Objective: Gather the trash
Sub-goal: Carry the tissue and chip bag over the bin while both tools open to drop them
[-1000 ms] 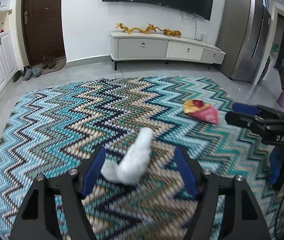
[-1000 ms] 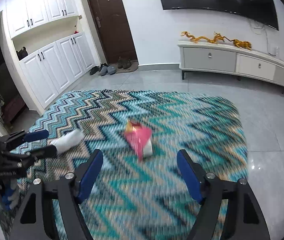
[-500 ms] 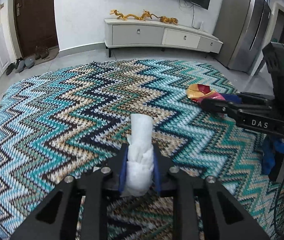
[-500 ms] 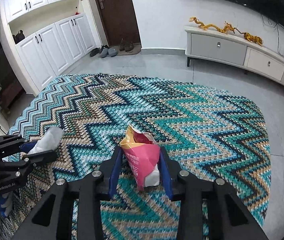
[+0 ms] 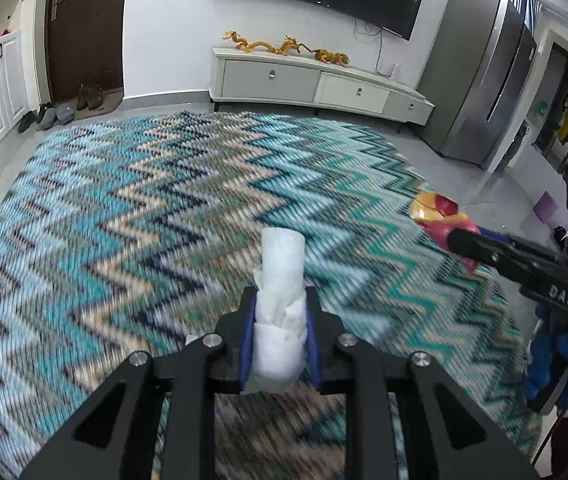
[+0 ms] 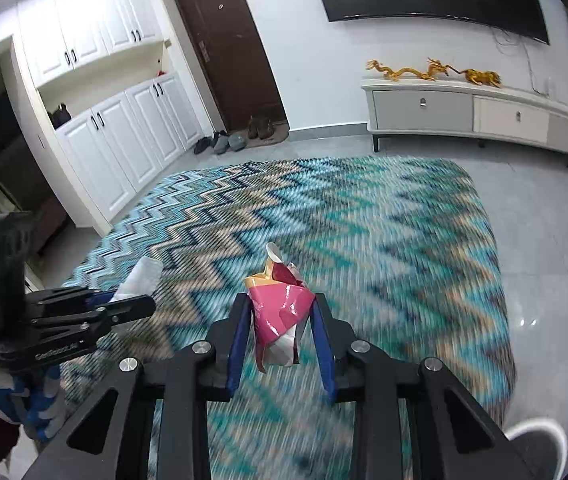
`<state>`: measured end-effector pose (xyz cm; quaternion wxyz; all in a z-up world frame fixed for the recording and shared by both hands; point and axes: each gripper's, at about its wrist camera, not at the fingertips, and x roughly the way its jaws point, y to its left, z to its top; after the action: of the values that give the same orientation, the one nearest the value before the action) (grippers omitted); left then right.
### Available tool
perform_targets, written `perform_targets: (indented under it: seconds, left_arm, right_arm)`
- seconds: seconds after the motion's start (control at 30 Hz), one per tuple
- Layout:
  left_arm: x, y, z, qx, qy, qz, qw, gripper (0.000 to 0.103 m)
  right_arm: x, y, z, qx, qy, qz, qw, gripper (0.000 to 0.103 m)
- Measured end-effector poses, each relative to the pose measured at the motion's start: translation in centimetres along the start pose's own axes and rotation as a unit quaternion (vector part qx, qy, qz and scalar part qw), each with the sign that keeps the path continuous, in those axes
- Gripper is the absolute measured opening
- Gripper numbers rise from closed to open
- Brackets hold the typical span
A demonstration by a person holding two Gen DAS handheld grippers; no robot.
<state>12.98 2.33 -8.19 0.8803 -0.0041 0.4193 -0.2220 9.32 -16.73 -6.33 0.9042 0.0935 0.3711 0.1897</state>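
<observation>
Trash is already gripped in both tools, and the step in hand is judged to be the carry to a bin.

In the left wrist view, the left gripper [image 5: 280, 322] is seen clamped on a crumpled white tissue [image 5: 280, 300], which is squeezed between the blue pads [image 5: 247, 336] and stands up out of them above the zigzag rug [image 5: 124, 220]. Its jaws have just been closing and are now settled on the paper. At the right edge the right gripper [image 5: 479, 246] is seen from the side, with a red and yellow snack wrapper [image 5: 439, 216] at its tip. The tissue is soft and light, so a steady squeeze is advised; a loose flap could be shed if the tool is swung hard.

In the right wrist view, the right gripper [image 6: 280, 320] is closed on the pink snack wrapper [image 6: 280, 312], which is pinched at its upper part while its lower end hangs free between the fingers. Its jaws have just been closing on it. The left gripper [image 6: 128, 304] is seen at the left with the tissue [image 6: 140, 278] poking out of it. The foil is slick, so a firm hold is judged wise.

No bin, bag or other container for the trash is seen in either view, so nothing can be said of its contents. A white rim [image 6: 539, 436] shows at the lower right, but what it belongs to cannot be told.
</observation>
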Motion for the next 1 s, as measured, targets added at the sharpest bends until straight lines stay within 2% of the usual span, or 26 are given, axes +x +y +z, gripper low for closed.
perform_targets:
  seconds: [0.13, 0.3, 0.5, 0.73, 1.0]
  left_arm:
    - [-2.7, -1.2, -1.3, -0.002, -0.011, -0.002, 0.9999, 0.021]
    - [-5.8, -2.6, -2.2, -0.001, -0.033, 0.005, 0.9994, 0.021]
    - [-8.0, -6.0, -2.0, 0.023, -0.051, 0.006, 0.9984, 0.021]
    - [-7.0, -12.4, -0.7, 0.067, -0.043, -0.020, 0.9966, 0.021]
    - [-2.5, -22.2, 0.1, 0.135, 0.002, -0.075, 0.9880, 0.021]
  right_arm:
    - [-4.2, 0.0, -2.9, 0.019, -0.011, -0.001, 1.000, 0.028]
    - [-9.1, -0.2, -5.3, 0.025, -0.034, -0.022, 0.999, 0.028]
    - [-14.7, -2.9, -7.3, 0.058, -0.077, -0.056, 0.994, 0.028]
    - [-19.8, -7.9, -10.0, 0.107, -0.107, -0.103, 0.983, 0.028]
    - [-22.1, -14.2, -13.4, 0.167, -0.089, -0.165, 0.968, 0.028]
